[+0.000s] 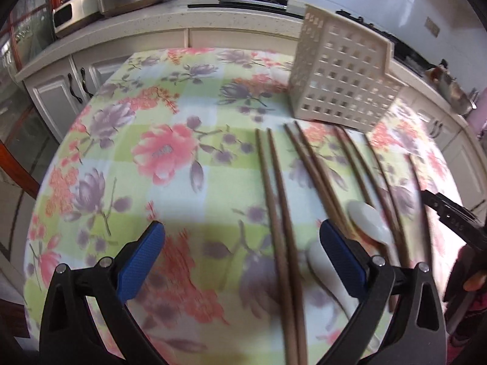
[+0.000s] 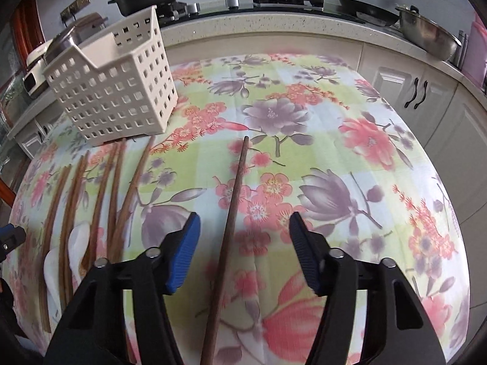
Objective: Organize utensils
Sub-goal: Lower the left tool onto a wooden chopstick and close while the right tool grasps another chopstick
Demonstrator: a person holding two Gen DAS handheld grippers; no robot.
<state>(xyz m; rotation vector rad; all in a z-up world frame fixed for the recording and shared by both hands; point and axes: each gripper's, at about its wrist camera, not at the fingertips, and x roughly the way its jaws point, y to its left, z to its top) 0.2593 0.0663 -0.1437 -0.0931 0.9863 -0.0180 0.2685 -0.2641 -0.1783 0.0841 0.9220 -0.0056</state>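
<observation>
Both the left gripper (image 1: 242, 245) and the right gripper (image 2: 245, 234) stand spread wide and empty, a single brown wooden chopstick (image 2: 231, 225) lying between the right fingers at frame centre, the cream perforated plastic utensil basket (image 2: 112, 88) at upper left.

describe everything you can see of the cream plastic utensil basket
The cream plastic utensil basket is a rectangular caddy whose walls are perforated with rows of square holes. One part of its rim rises in a taller step. It stands upright on the floral tablecloth, open-topped and seemingly empty, with the tips of the brown wooden chopsticks lying near its base.
</observation>
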